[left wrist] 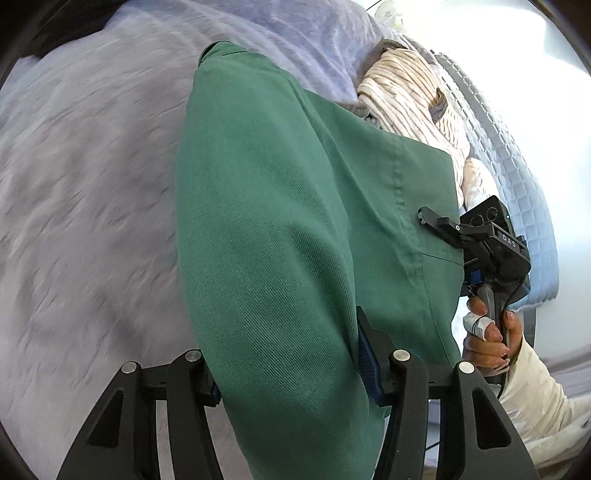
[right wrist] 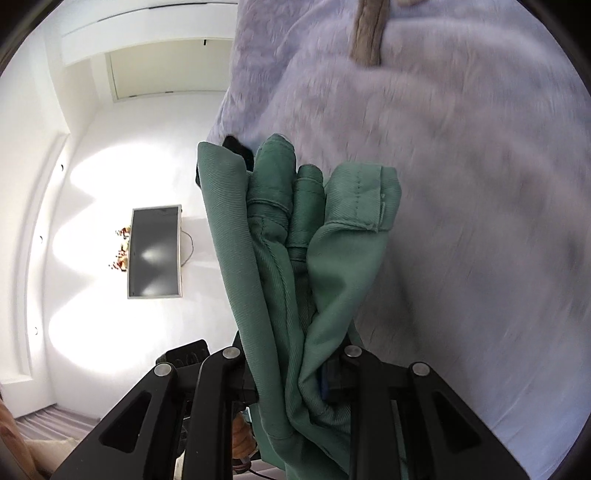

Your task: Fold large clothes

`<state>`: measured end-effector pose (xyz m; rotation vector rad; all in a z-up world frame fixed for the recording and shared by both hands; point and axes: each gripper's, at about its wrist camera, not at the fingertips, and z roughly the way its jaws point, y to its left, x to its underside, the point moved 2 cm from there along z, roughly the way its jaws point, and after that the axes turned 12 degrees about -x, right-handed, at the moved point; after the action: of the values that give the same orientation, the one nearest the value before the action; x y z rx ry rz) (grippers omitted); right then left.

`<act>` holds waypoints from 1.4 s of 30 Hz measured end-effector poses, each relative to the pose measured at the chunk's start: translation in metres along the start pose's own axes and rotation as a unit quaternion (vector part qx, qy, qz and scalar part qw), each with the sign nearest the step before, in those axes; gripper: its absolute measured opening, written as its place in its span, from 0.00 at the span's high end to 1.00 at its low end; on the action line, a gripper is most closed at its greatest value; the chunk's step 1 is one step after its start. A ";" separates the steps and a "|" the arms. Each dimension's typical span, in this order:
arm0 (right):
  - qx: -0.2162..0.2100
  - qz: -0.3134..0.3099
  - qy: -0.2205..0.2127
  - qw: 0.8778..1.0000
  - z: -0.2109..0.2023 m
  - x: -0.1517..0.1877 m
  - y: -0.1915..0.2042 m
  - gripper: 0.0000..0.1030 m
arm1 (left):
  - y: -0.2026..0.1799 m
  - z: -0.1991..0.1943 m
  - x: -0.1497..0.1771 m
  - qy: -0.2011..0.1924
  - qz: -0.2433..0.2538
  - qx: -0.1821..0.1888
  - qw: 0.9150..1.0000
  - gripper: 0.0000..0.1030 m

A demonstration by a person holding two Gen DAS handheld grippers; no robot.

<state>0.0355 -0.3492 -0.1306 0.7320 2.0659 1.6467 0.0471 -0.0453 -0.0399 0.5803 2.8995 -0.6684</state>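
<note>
A large green garment (left wrist: 277,203) of twill cloth hangs stretched over the lavender blanket (left wrist: 92,166). In the left wrist view my left gripper (left wrist: 291,376) is shut on a thick fold of it, and the cloth fills the gap between the blue pads. My right gripper (left wrist: 443,229) sits at the garment's right edge, gripped by a hand (left wrist: 487,332). In the right wrist view the green garment (right wrist: 295,240) is bunched in several folds, hems and seams upward, with my right gripper (right wrist: 291,369) shut on the bunch.
A cream striped garment (left wrist: 406,96) lies crumpled on the bed beyond the green one. A white quilted cover (left wrist: 517,177) runs along the bed's right edge. The fuzzy blanket (right wrist: 461,184) carries a brown strip (right wrist: 369,33). A flat screen (right wrist: 155,251) hangs on the white wall.
</note>
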 end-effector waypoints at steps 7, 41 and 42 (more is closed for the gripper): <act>-0.003 0.022 0.001 1.000 0.032 0.060 0.004 0.78 | 0.049 -0.037 0.050 0.026 0.010 -0.021 0.999 0.45; 0.330 -0.086 0.030 0.940 0.066 0.072 -0.030 0.92 | 0.101 -0.019 0.078 -0.027 0.047 -0.180 0.982 0.24; 0.333 -0.083 0.034 0.938 0.066 0.069 -0.040 0.92 | 0.098 -0.015 0.080 -0.025 0.049 -0.181 0.982 0.24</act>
<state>0.0149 -0.2624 -0.1832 0.6716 2.6783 0.8716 0.0117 0.0701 -0.0805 0.6382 2.8208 -0.1327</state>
